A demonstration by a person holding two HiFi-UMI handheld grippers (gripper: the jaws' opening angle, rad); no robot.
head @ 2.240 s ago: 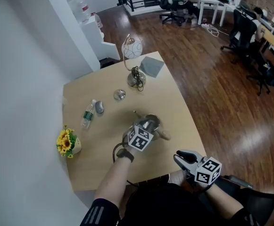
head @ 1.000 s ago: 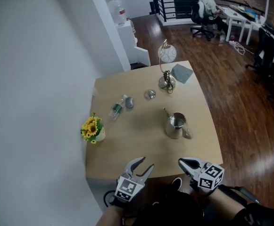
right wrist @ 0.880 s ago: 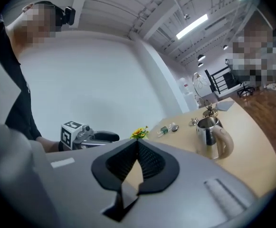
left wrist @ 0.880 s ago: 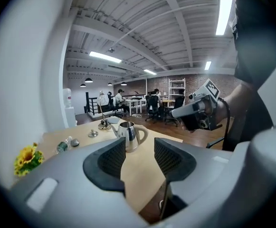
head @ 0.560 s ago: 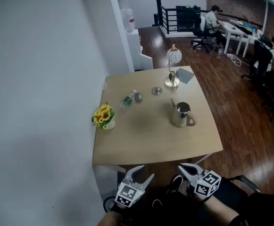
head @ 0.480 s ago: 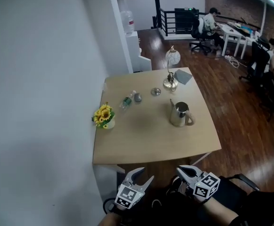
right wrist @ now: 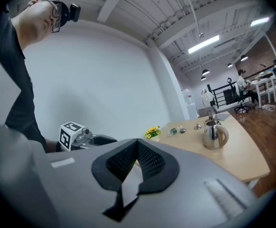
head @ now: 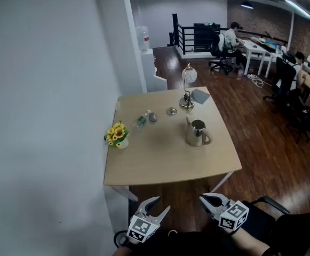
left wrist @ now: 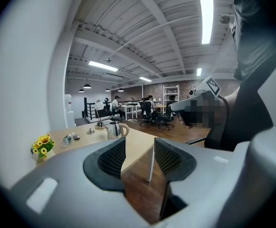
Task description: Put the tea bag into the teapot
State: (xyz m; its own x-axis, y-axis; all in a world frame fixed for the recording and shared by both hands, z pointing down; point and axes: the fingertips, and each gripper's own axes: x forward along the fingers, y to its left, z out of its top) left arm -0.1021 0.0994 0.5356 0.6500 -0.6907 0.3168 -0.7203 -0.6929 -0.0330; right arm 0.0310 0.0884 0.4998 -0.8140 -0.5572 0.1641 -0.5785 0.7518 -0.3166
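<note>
The steel teapot (head: 196, 133) stands upright on the wooden table (head: 160, 164), well ahead of both grippers; it also shows as teapot (left wrist: 113, 129) and teapot (right wrist: 214, 133). No tea bag shows in any view. My left gripper (head: 161, 204) hangs off the table's near edge, open, with nothing between its jaws; the left gripper view shows the left gripper (left wrist: 139, 144) with floor and a table leg in the gap. My right gripper (head: 203, 197) is beside it, jaws together and empty, as is the right gripper (right wrist: 138, 144).
On the table are a sunflower pot (head: 117, 135), a lying bottle (head: 140, 121), a small metal lid (head: 171, 111), a lamp (head: 187, 81) and a grey pad (head: 200, 95). A white wall runs along the left. Office chairs and desks (head: 251, 47) stand at the back right.
My left gripper has come away from the teapot and back off the table. The view has pulled back, so the table and teapot now lie farther from both grippers.
</note>
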